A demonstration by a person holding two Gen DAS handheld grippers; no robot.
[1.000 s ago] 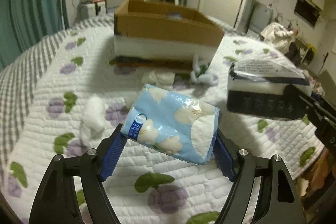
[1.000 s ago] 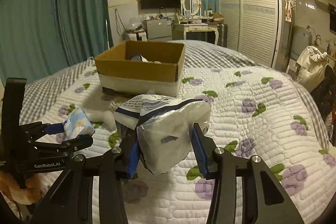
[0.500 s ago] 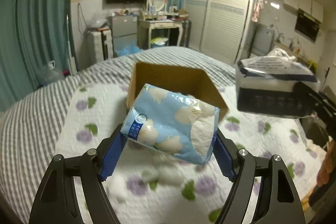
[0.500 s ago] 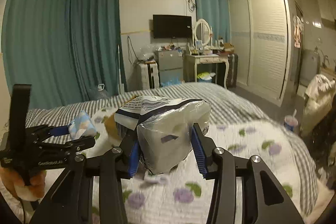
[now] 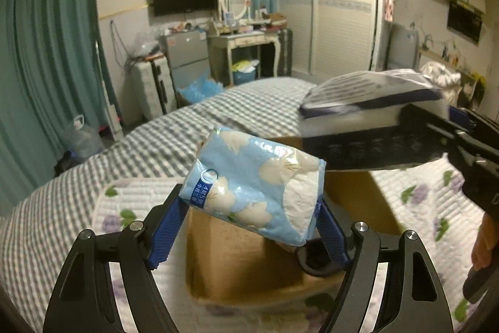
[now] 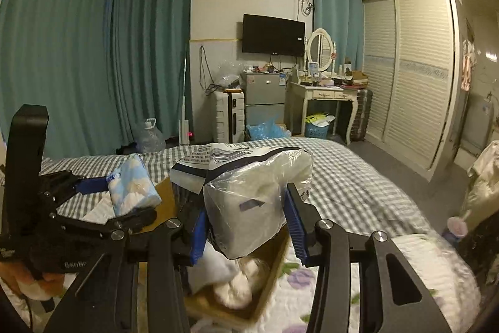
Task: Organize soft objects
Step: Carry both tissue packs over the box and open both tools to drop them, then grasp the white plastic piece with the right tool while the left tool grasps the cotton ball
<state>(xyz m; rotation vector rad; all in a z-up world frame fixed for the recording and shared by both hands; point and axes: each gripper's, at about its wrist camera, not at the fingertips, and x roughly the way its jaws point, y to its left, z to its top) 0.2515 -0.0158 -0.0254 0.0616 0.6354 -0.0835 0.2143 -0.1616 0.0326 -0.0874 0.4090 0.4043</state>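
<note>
My left gripper (image 5: 249, 227) is shut on a light blue tissue pack (image 5: 252, 181) with white leaf prints and holds it over the open cardboard box (image 5: 237, 267). My right gripper (image 6: 246, 227) is shut on a clear plastic pack of white tissue with a dark blue band (image 6: 249, 195), also above the box (image 6: 268, 264). That pack shows at the right of the left wrist view (image 5: 368, 127). The blue pack and left gripper show at the left of the right wrist view (image 6: 134, 189). White soft items (image 6: 240, 283) lie inside the box.
The box stands on a bed with a quilted white cover with purple flowers (image 5: 436, 195) over a grey checked sheet (image 5: 149, 145). Beyond the bed are teal curtains (image 6: 93, 52), a white dressing table (image 6: 324, 95), a small fridge (image 6: 265, 99) and a wardrobe (image 6: 414, 77).
Both grippers have moved forward and up with their packs, from in front of the box to right over its opening. The box now fills the lower part of both views.
</note>
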